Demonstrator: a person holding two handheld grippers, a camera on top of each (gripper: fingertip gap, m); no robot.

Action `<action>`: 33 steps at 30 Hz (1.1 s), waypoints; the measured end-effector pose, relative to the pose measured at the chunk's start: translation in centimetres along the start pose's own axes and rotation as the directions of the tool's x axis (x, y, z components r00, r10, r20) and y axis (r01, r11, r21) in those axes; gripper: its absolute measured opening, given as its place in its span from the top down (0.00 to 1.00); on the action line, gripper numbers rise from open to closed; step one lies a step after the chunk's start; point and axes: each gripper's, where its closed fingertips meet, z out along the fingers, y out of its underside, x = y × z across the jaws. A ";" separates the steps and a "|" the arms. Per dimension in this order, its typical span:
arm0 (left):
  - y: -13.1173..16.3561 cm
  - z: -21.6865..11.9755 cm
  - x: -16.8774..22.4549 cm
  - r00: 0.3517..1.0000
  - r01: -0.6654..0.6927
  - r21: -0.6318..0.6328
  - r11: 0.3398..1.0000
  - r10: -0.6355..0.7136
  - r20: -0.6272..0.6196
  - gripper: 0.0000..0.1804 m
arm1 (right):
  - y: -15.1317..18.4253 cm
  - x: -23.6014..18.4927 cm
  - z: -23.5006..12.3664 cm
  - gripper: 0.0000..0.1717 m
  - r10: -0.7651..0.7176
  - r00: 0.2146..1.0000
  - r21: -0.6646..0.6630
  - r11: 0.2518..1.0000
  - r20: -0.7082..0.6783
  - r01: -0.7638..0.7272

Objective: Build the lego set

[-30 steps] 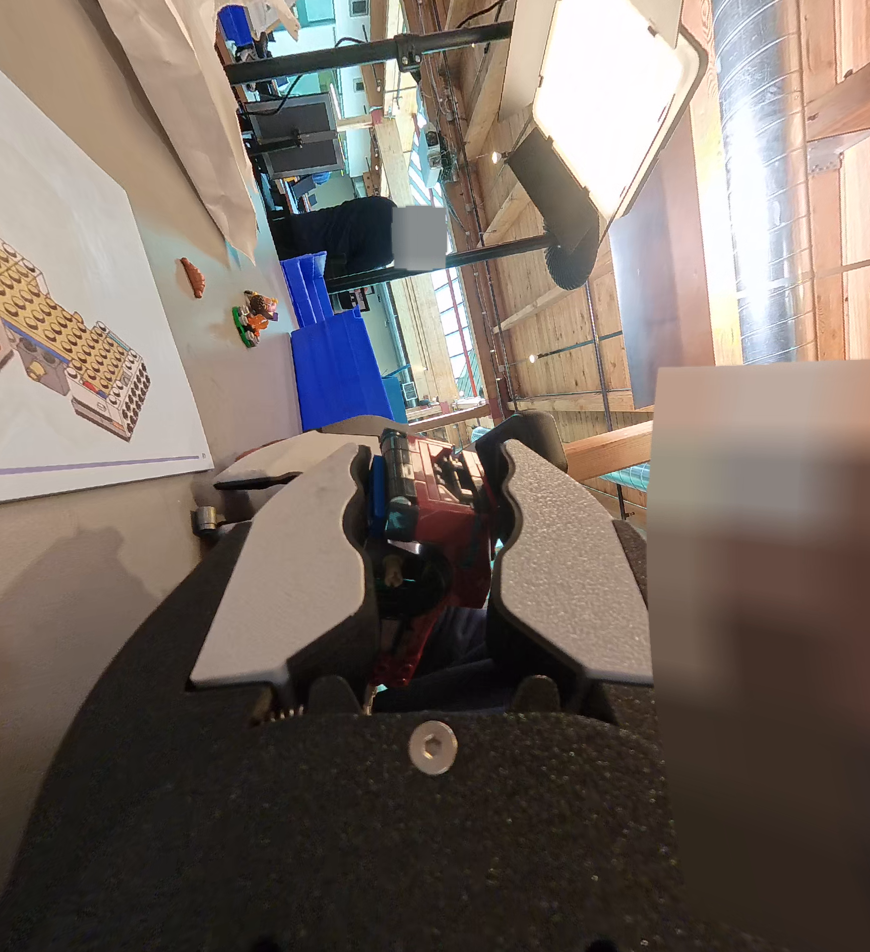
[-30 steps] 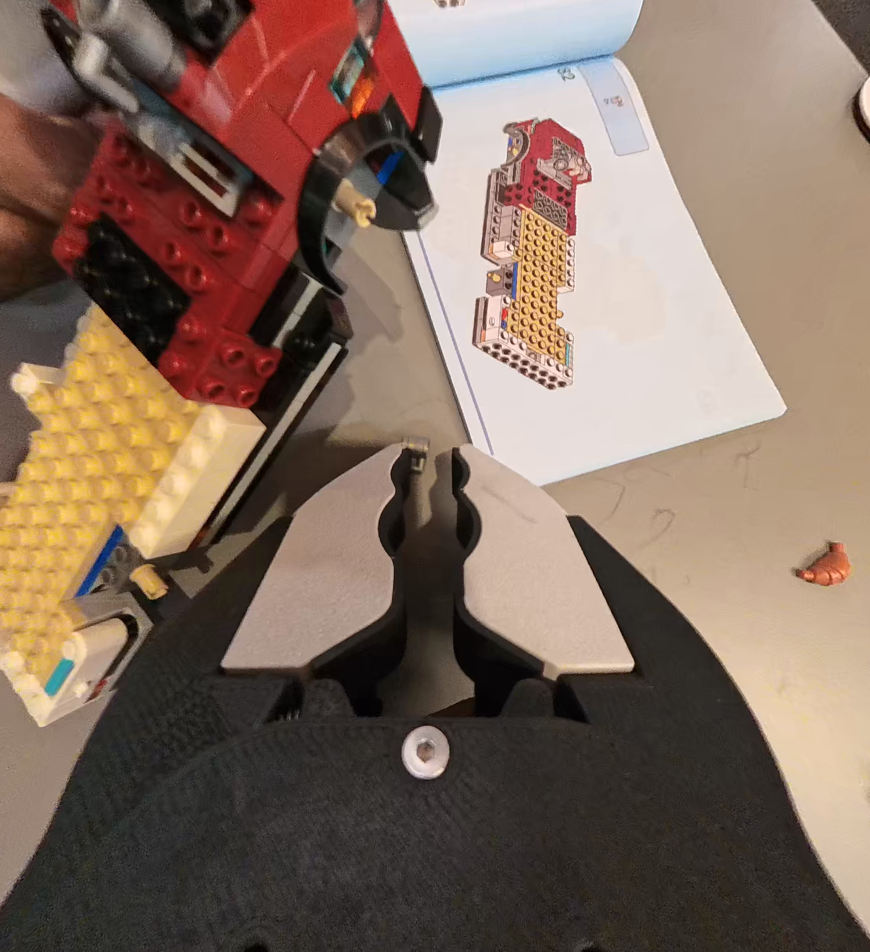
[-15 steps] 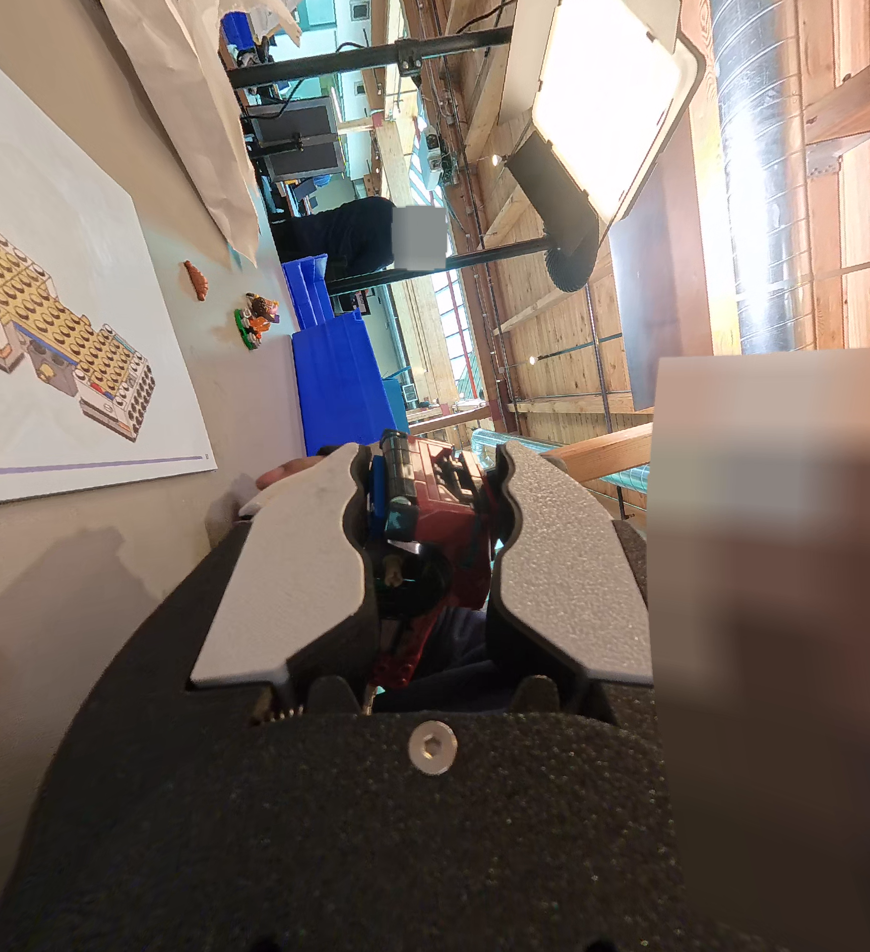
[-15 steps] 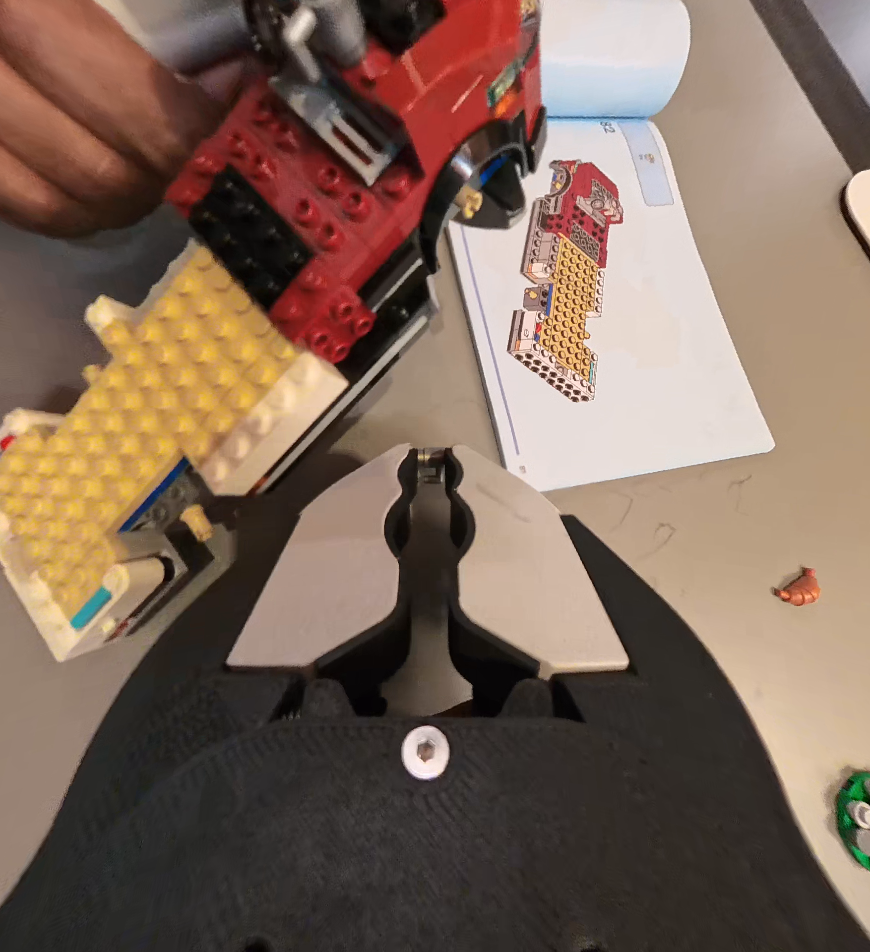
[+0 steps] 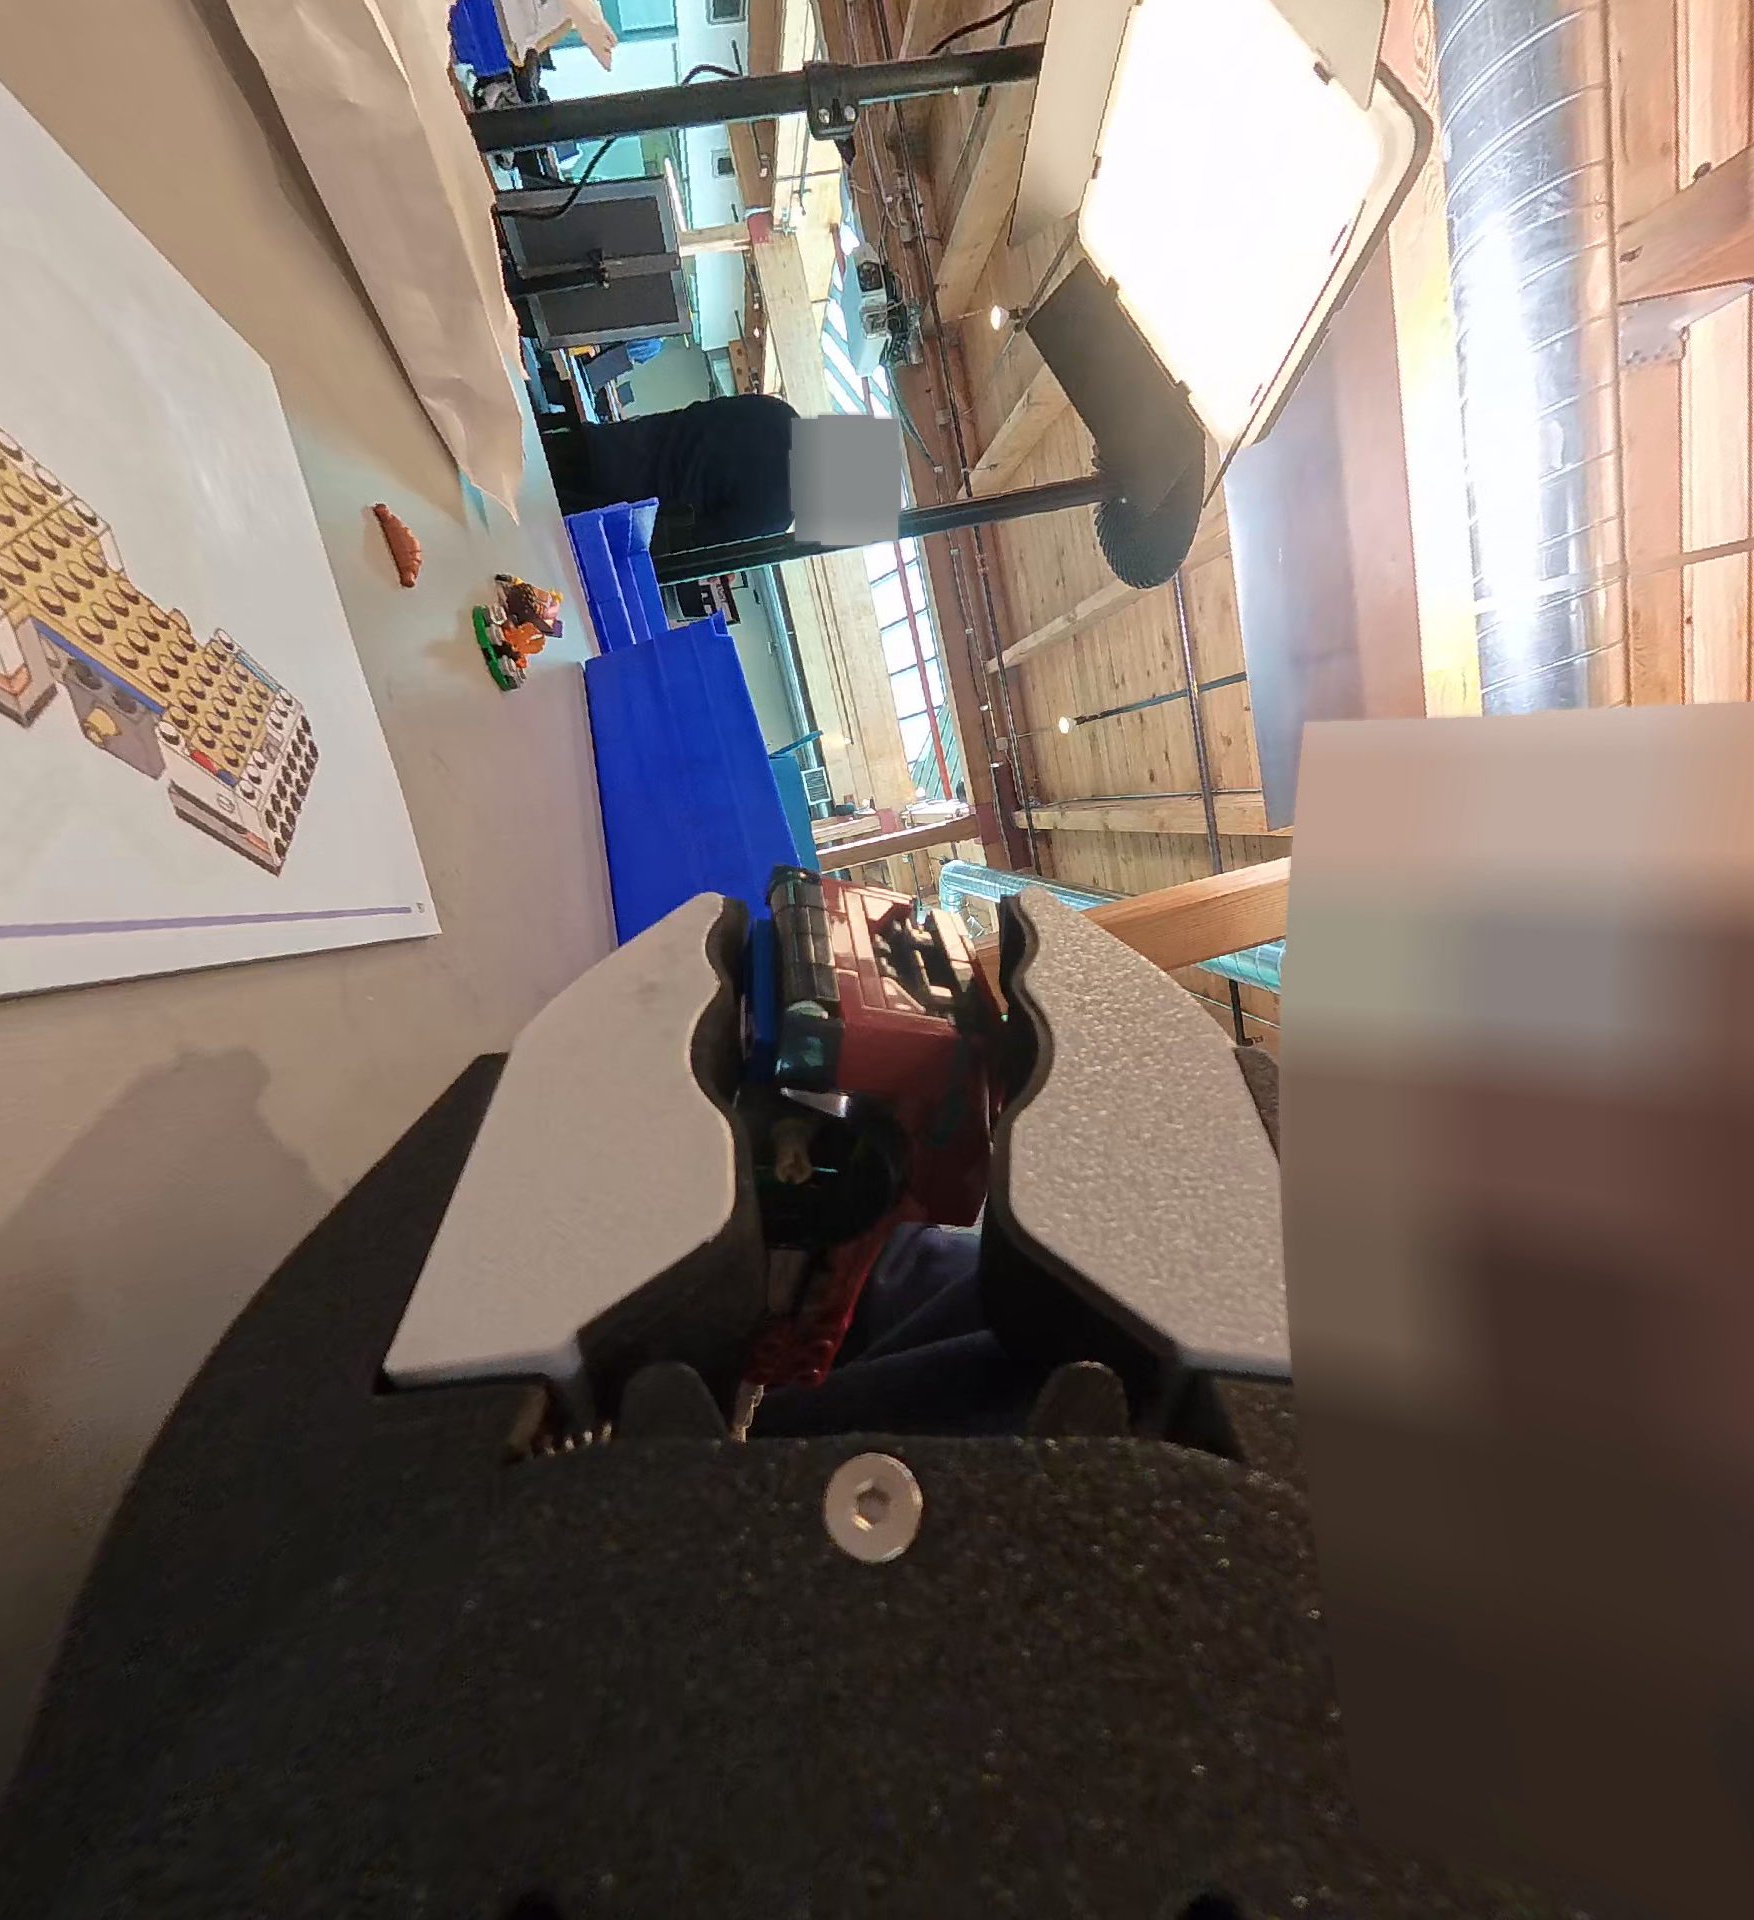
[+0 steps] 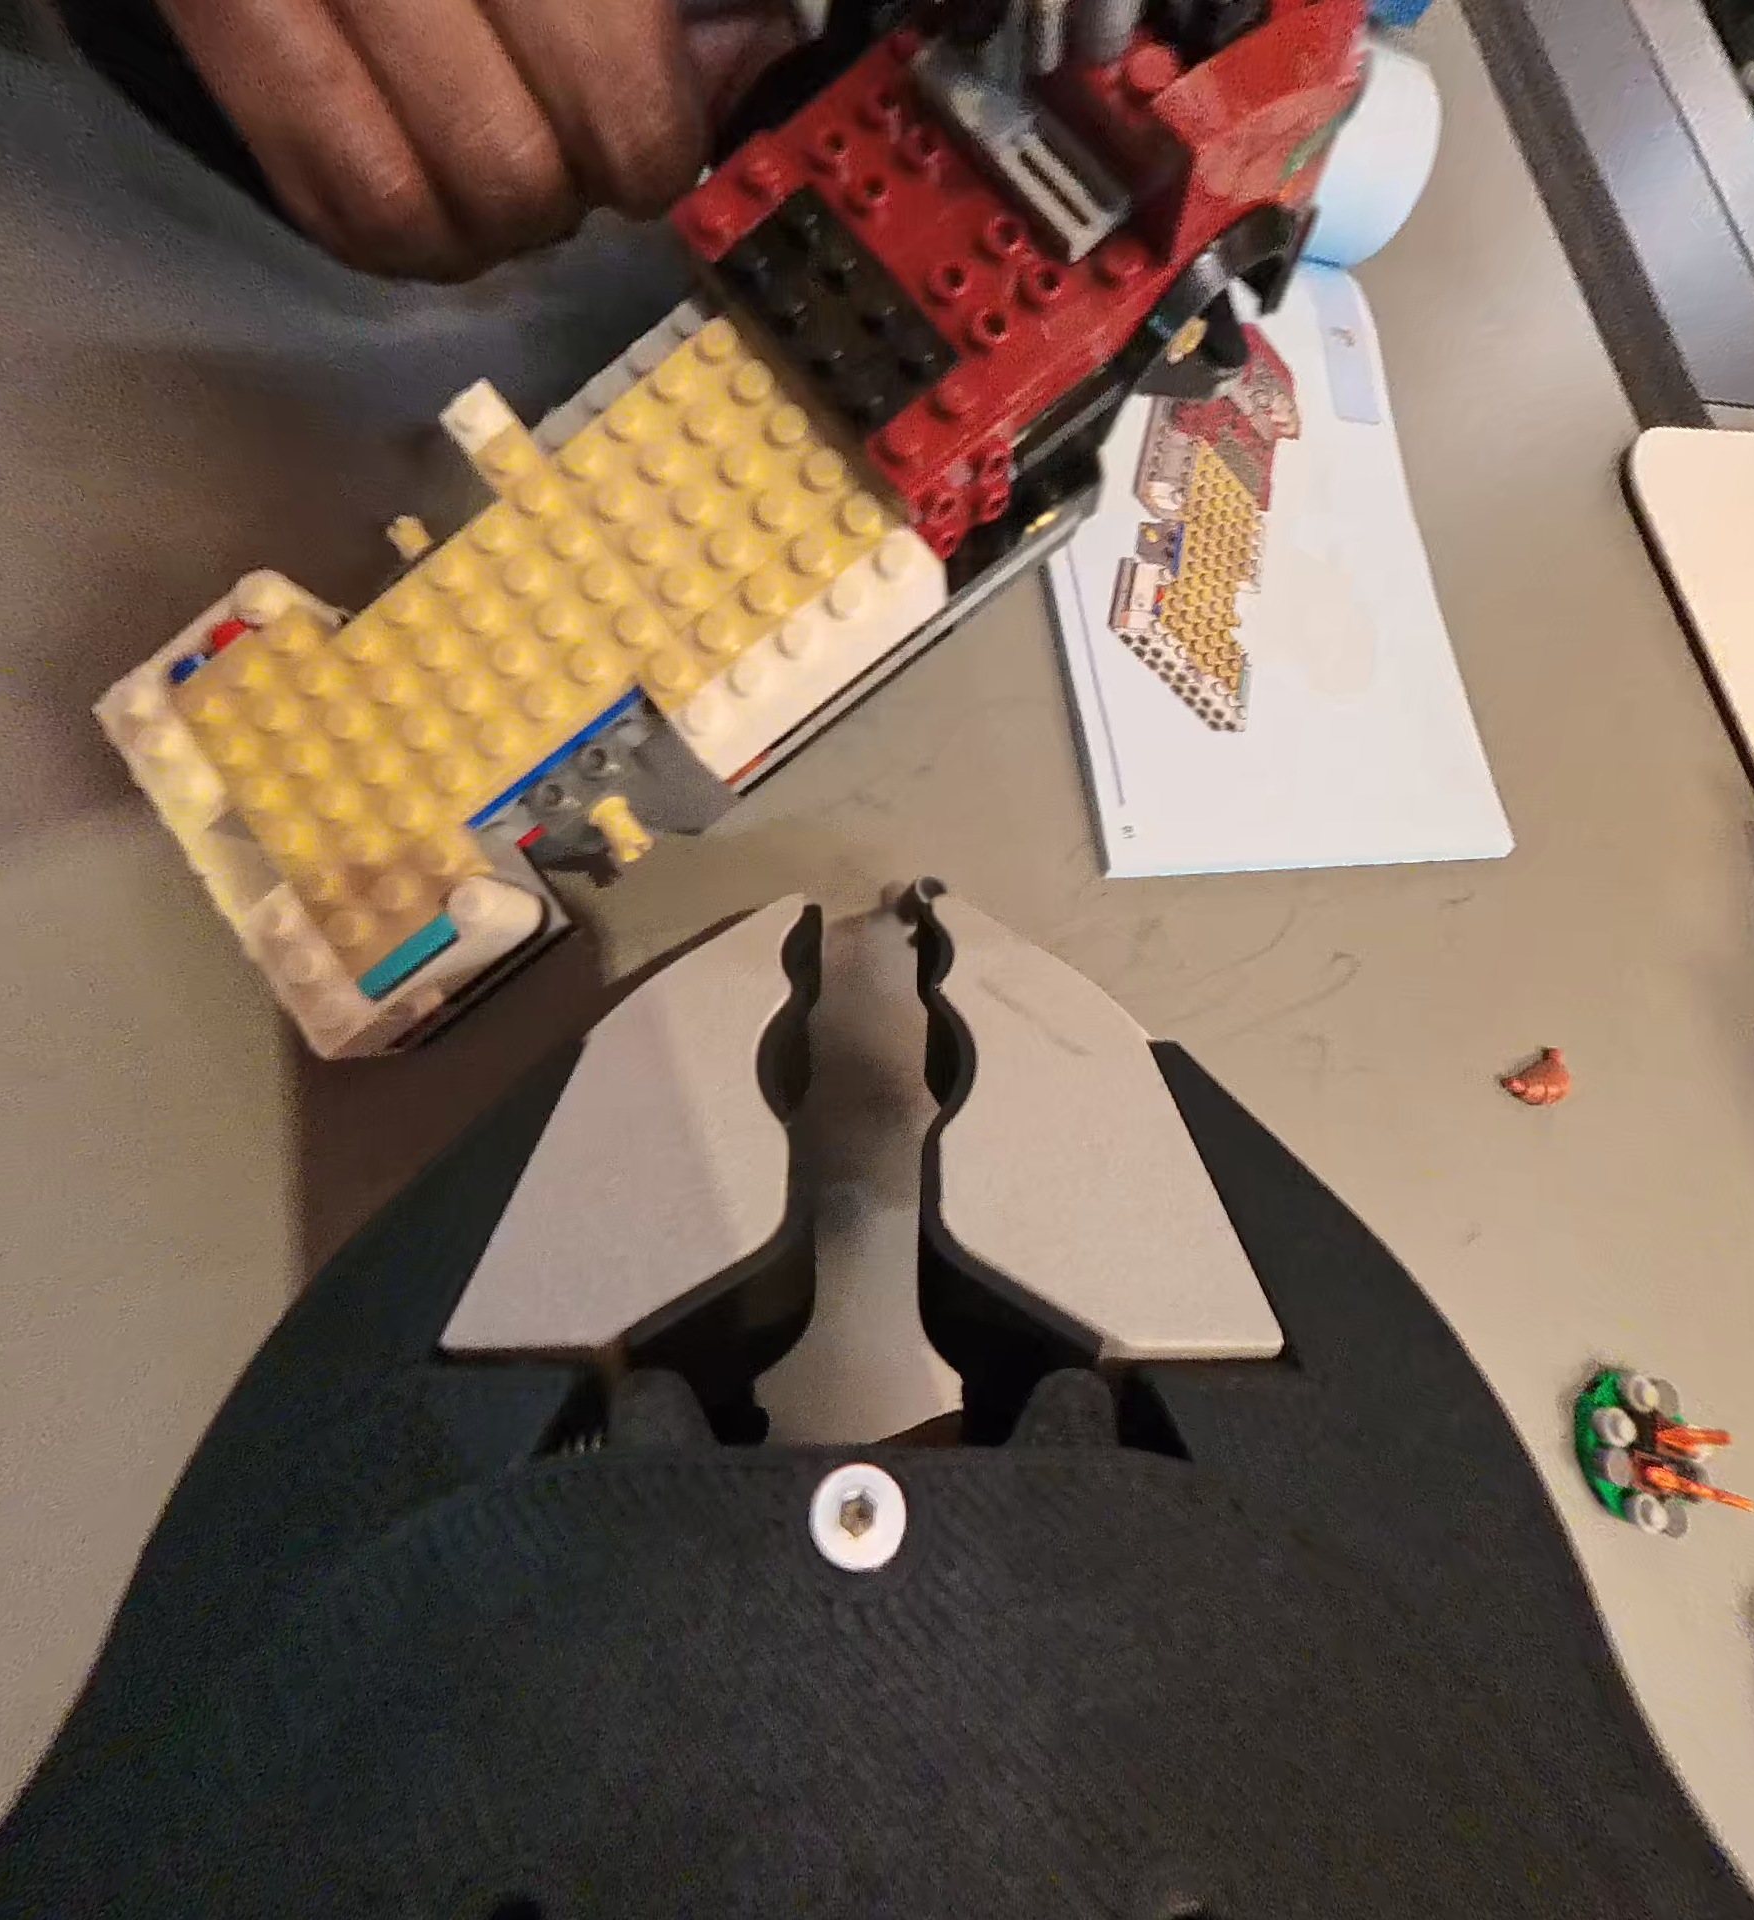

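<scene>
while the left gripper (image 5: 868, 935) lies turned on its side, its two grey fingers (image 5: 624, 1101) are clamped on the dark red front end of a brick-built truck (image 5: 888, 1039), pads pressed against it from both sides, a black wheel arch and a tan pin showing just behind the tips. off to that tool's left there's the open instruction booklet (image 5: 177, 520) flat on the grey table (image 5: 177, 1143), and beyond the booklet's far edge a small brown croissant piece (image 5: 397, 542) and a little green round plate with orange bits (image 5: 509, 636). a blue bin (image 5: 681, 769) stands straight ahead of the tips, just past the table edge.

over to the right gripper (image 6: 868, 909) now: its fingers stand narrowly apart with bare table showing between them. a tiny grey piece (image 6: 923, 891) sits right at the tip of the right finger; whether it's pinched or only resting there, i can't tell, the shot is smeared. ahead and to the left of this tool is the truck (image 6: 644, 582) again, its long tan studded bed nearest, the red cab farther away and up to the right, a hand (image 6: 416, 114) gripping at the far end. a tan pin (image 6: 615, 826) pokes out of the truck's near side, close to the left fingertip but apart from it. to the right, the booklet (image 6: 1299, 748) lies ahead, the croissant piece (image 6: 1538, 1081) level with the fingers, the green plate (image 6: 1642, 1455) back beside the tool's body.
</scene>
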 end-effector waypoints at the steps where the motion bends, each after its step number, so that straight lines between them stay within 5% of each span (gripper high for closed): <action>1: 0.0 0.0 0.0 1.000 0.000 0.000 1.000 0.000 0.000 0.74 | 0.1 -0.2 0.0 0.89 -0.004 1.000 -0.004 1.000 0.007 0.004; 28: 0.3 -0.1 -1.0 0.998 0.049 0.018 0.999 -0.050 0.046 0.74 | -0.6 1.0 2.1 0.95 0.291 0.956 -0.079 0.955 0.042 -0.287; 33: 0.0 -0.4 -1.8 0.992 0.094 0.094 0.991 -0.101 0.077 0.74 | -3.3 2.9 0.7 0.96 0.363 0.932 0.053 0.930 0.006 -0.363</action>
